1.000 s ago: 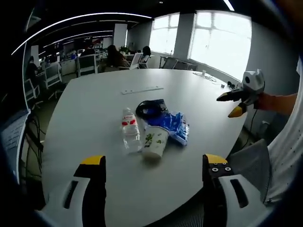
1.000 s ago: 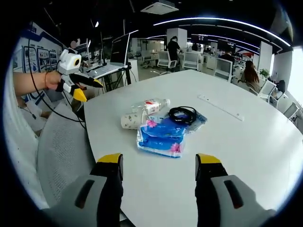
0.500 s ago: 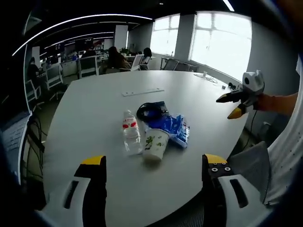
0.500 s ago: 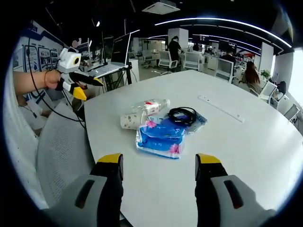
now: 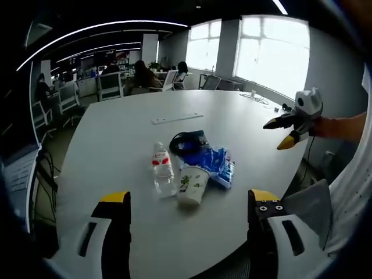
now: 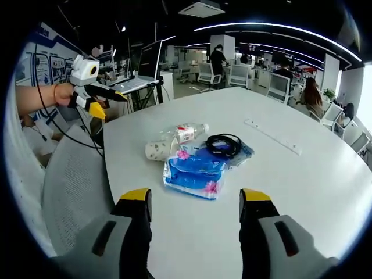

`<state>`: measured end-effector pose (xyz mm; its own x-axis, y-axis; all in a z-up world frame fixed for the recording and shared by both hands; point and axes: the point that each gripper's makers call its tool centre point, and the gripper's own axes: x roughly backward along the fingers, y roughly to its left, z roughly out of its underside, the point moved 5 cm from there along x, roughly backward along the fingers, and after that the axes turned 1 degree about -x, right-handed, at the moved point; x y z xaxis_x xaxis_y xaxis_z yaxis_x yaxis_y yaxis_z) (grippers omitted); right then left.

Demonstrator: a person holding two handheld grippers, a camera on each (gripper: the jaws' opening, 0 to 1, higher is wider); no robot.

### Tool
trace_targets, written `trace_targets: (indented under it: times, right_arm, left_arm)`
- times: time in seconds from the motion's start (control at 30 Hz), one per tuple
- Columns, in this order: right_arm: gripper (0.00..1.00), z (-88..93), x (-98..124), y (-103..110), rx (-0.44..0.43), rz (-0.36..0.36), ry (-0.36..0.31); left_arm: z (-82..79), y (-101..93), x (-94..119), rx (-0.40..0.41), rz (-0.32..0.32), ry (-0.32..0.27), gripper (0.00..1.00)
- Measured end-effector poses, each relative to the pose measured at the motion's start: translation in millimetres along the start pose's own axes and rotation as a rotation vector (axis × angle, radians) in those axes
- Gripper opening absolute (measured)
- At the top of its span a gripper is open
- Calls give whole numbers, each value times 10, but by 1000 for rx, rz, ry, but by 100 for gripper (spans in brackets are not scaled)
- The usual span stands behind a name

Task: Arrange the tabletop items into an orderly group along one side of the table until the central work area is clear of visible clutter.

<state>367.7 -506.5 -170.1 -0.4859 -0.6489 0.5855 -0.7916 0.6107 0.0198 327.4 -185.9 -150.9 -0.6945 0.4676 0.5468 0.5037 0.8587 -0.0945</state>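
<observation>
In the left gripper view, the left gripper (image 5: pixel 185 204) is being held wide apart and empty above the near edge of the white table (image 5: pixel 110 139). A cluster is being seen straight ahead at 12 o'clock: a water bottle (image 5: pixel 162 171) lying on its side with its long axis running from 12 to 6, a paper cup (image 5: pixel 192 186) touching it at 4 o'clock, a blue packet (image 5: pixel 215 164) and a coiled black cable (image 5: pixel 187 141) beyond. The right gripper (image 5: pixel 285 131) is being held at 2 o'clock, off the table edge, jaws parted.

In the right gripper view, the right gripper (image 6: pixel 195 204) is being held wide and empty. The blue packet (image 6: pixel 195 172) is lying nearest, at 12 o'clock; the cup (image 6: pixel 158 150) and bottle (image 6: pixel 187 132) at 11, the cable (image 6: pixel 223 144) at 1, possibly resting on the packet. The left gripper (image 6: pixel 99 100) is hovering at 10 o'clock. Neither tool is judged clearly nearer.
</observation>
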Motion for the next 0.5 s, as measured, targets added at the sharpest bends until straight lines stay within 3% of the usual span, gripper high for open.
trace_targets:
  times: [0.5]
  right_arm:
    - [59, -35, -131, -106, 25, -41, 14]
  left_arm:
    - [-74, -56, -22, 20, -25, -19, 83]
